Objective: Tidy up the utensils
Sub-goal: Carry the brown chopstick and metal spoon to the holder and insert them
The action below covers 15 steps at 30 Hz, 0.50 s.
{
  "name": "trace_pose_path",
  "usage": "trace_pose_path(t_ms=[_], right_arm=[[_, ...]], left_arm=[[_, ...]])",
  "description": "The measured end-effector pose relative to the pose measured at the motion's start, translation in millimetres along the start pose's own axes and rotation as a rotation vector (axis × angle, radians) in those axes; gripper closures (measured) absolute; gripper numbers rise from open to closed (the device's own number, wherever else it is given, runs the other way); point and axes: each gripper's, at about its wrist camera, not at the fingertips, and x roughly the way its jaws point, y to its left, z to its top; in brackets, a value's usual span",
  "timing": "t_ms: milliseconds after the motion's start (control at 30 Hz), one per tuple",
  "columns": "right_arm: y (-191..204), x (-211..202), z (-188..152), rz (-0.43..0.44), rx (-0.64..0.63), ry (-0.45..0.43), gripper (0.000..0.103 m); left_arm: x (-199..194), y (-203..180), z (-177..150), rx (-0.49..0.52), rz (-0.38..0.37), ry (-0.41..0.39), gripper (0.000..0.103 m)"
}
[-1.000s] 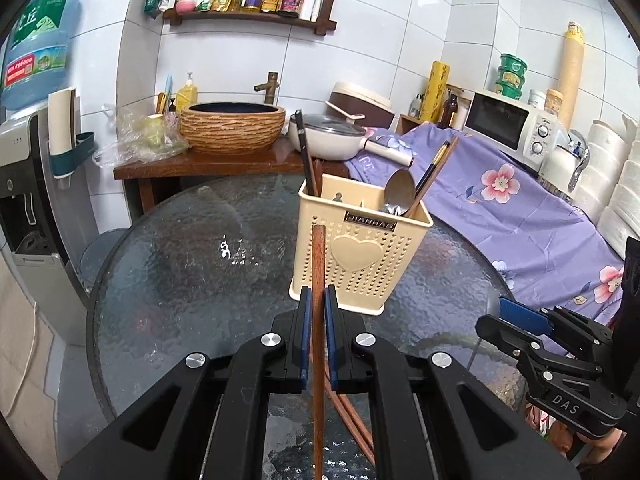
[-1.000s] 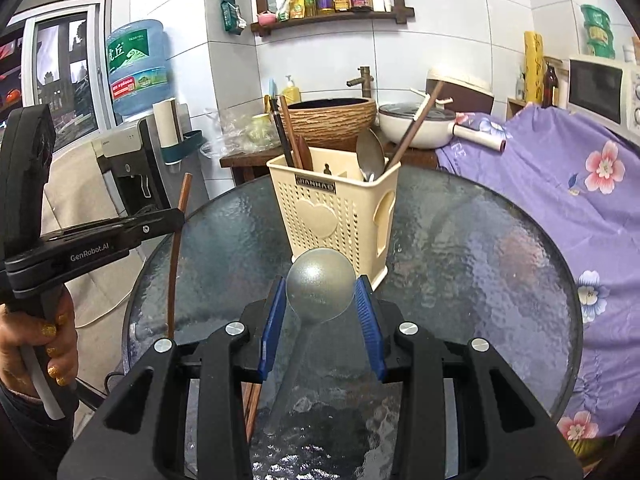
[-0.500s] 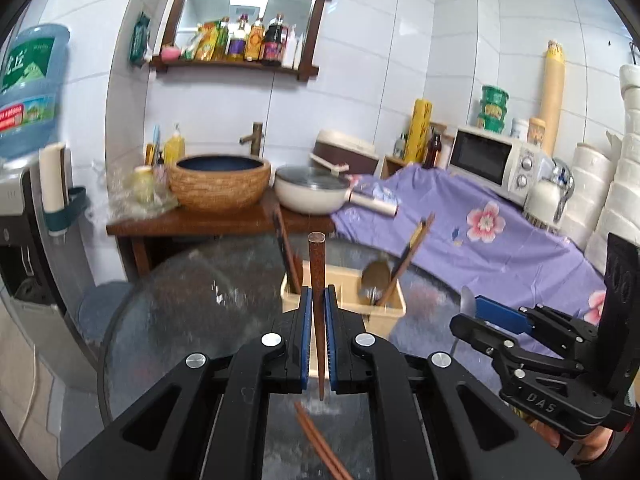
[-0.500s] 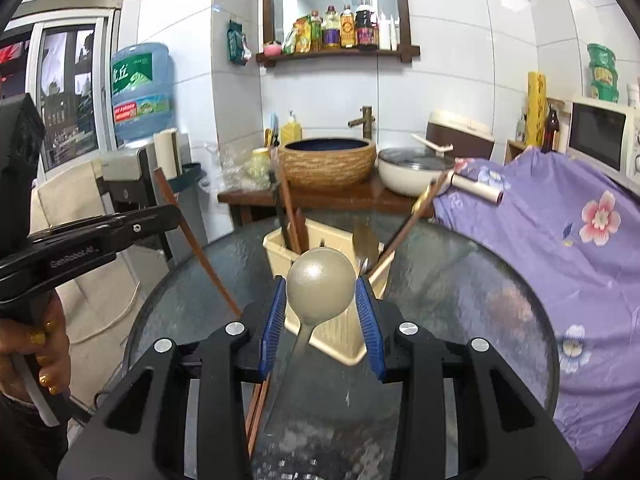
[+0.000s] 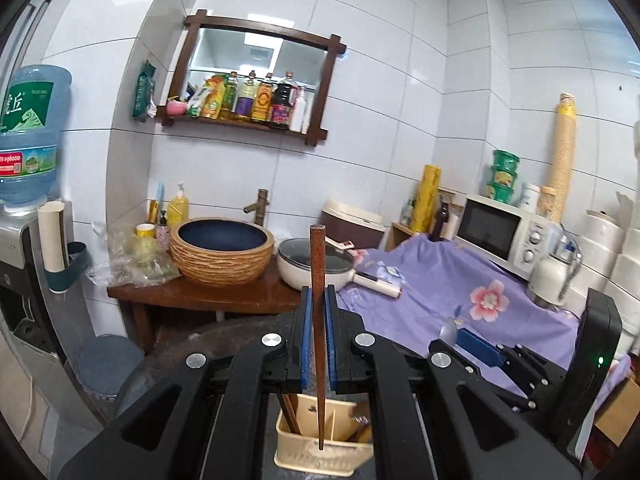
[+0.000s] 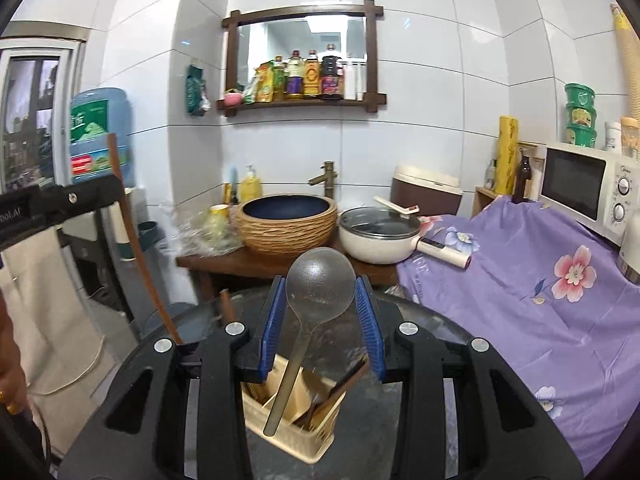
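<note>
My left tongs point(image 5: 319, 316) grip one chopstick point(image 5: 317, 280) upright, so its tip aims into the utensil holder point(image 5: 320, 446) at the frame's bottom. My right tongs point(image 6: 320, 314) hold a spoon point(image 6: 318, 284) above the same holder, handle down.

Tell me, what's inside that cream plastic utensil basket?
Inside the cream plastic utensil basket, dividers and a few dark wooden handles show; the grippers' black frames cover the rest.
</note>
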Motion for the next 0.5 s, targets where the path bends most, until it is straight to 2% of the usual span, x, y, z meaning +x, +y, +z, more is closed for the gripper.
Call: trace_pose_path(t_ms=[267, 500], right_arm=[[2, 43, -23, -0.069, -0.028, 0.014, 0.066], [12, 56, -58, -0.101, -0.085, 0.029, 0.066]], left_arm=[[46, 6, -17, -0.042, 0.076, 0.022, 0.097], [66, 12, -58, -0.038, 0.099, 0.08, 0.097]])
